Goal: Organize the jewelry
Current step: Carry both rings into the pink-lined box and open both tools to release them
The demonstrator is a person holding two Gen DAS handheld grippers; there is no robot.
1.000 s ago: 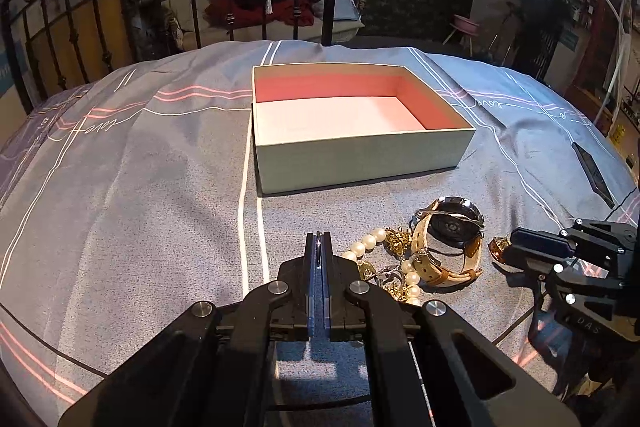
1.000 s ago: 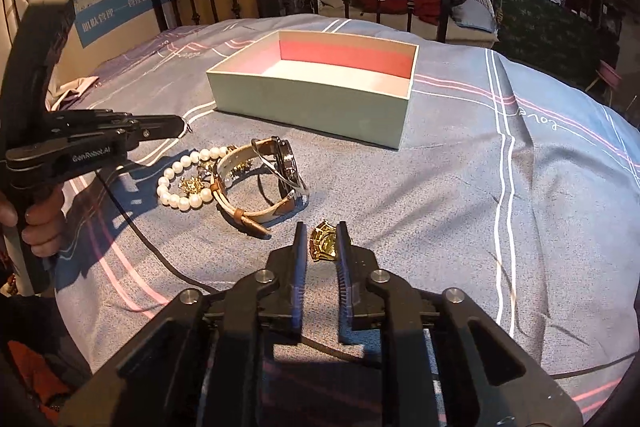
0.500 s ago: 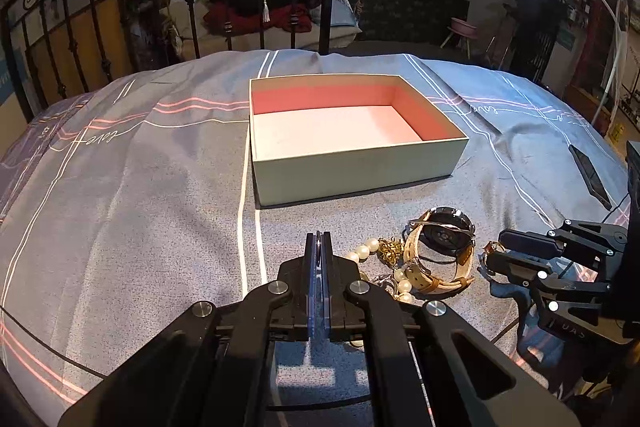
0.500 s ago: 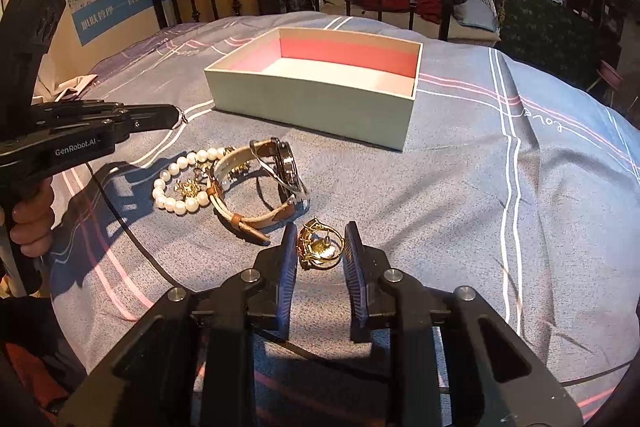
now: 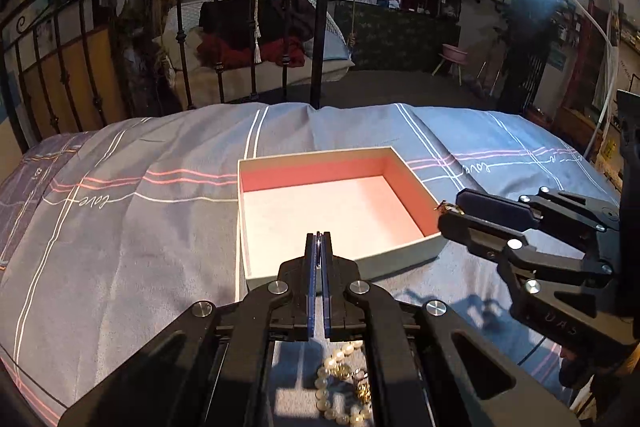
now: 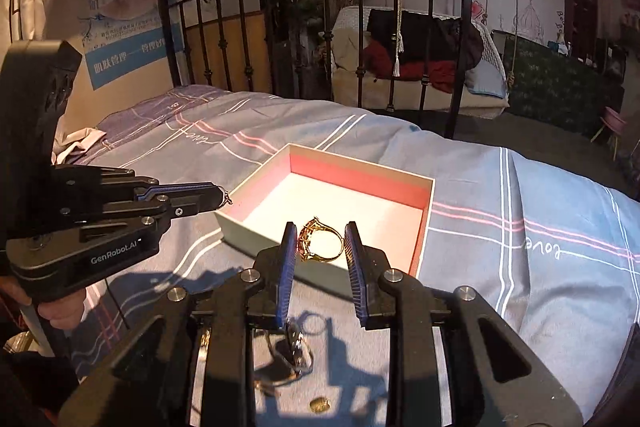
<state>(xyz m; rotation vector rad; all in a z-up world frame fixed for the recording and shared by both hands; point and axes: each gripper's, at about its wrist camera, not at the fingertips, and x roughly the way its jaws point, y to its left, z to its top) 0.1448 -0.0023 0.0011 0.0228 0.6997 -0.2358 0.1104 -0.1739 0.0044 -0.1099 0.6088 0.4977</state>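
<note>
Gold ring [image 6: 322, 241] pinched by its band between the right gripper [image 6: 320, 247] pads, jaws partly parted to the ring's width, hanging just above the box [image 6: 424, 227] near rim. Watch [image 6: 286, 359] and a small gold piece [image 6: 319, 405] on the bed [image 6: 520, 187] nearer than the box, under the gripper. Risk, as judged: thin round band twisting out of the pads and dropping short of the box onto the bed cover. Open room inside the box, nothing in it.

From the left wrist: left gripper [image 5: 319, 251] fully closed, perhaps on a fine chain seen at its tip from the other side, hard to tell; pearl bracelet [image 5: 338, 387] below it, nearer than the box [image 5: 256, 267]. Right gripper [image 5: 450, 213] at the box's right rim; both tools close over one box, collision possible.
</note>
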